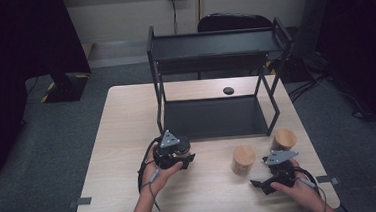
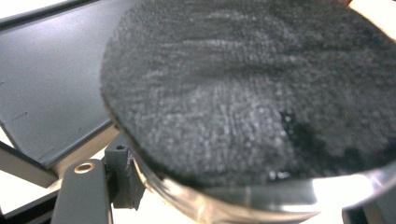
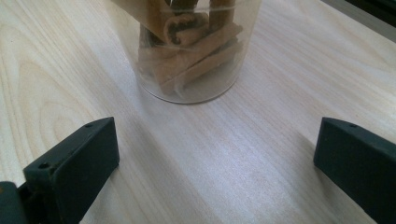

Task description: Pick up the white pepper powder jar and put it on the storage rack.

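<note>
while the left gripper [image 1: 175, 152] sits just near of the black shelf rack [image 1: 213, 59], its jaws are clamped on a glass jar of dark grounds [image 2: 252, 93], the powder looming close in the left gripper view with the jar's glass rim below it. the jar is lifted in front of the rack's lower tray [image 1: 214, 116], at the left half of the table [image 1: 123, 140], and the grip looks low on the body, probably to keep the jar upright and the contents level on the way to a shelf. the rack's dark tray edge runs along the left of the left gripper view, so the jar seems aimed at that lower level.

moving right, a wood-lidded jar [image 1: 243, 159] stands on the table near of the rack's right front leg, and a second wood-lidded jar [image 1: 284, 139] stands just right of and a little farther than it, close to that leg. both appear parked there in a row, likely waiting their turn.

farthest right and nearest, the right gripper [image 1: 276, 172] rests low over the table with its jaws spread wide and nothing between them. its own view looks at a clear jar of cinnamon sticks [image 3: 191, 51] standing ahead of the jaws, apart from them, which suggests it is lined up for the next pick.
</note>
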The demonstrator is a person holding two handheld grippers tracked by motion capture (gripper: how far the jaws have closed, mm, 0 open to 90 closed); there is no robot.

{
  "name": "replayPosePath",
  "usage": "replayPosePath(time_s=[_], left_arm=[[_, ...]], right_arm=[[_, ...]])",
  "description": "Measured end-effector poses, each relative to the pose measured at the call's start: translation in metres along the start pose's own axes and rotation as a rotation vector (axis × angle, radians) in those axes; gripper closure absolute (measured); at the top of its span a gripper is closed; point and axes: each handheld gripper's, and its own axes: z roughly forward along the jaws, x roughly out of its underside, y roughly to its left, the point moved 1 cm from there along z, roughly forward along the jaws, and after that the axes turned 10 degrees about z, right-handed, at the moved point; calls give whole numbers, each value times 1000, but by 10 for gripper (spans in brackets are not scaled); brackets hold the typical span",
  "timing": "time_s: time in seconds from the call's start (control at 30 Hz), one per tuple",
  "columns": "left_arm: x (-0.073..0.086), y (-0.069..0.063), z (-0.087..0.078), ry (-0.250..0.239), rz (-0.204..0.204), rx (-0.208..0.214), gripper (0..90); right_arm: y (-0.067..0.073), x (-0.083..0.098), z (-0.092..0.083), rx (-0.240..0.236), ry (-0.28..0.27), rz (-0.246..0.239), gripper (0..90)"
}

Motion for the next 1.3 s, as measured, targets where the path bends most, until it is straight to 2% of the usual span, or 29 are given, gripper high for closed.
replayPosePath(time_s=[0.63, 1.03, 1.13, 1.3], left_arm=[[-12, 12, 13, 4, 0, -14, 304], [-22, 23, 19, 13, 8, -51, 305], [-23, 25, 21, 9, -1, -56, 306], [-25, 29, 24, 24, 3, -68, 306]], right_arm=[[0, 0, 0, 0, 0, 0, 0], [0, 0, 0, 0, 0, 0, 0], [0, 0, 0, -1, 0, -1, 0], [0, 0, 0, -1, 0, -1, 0]])
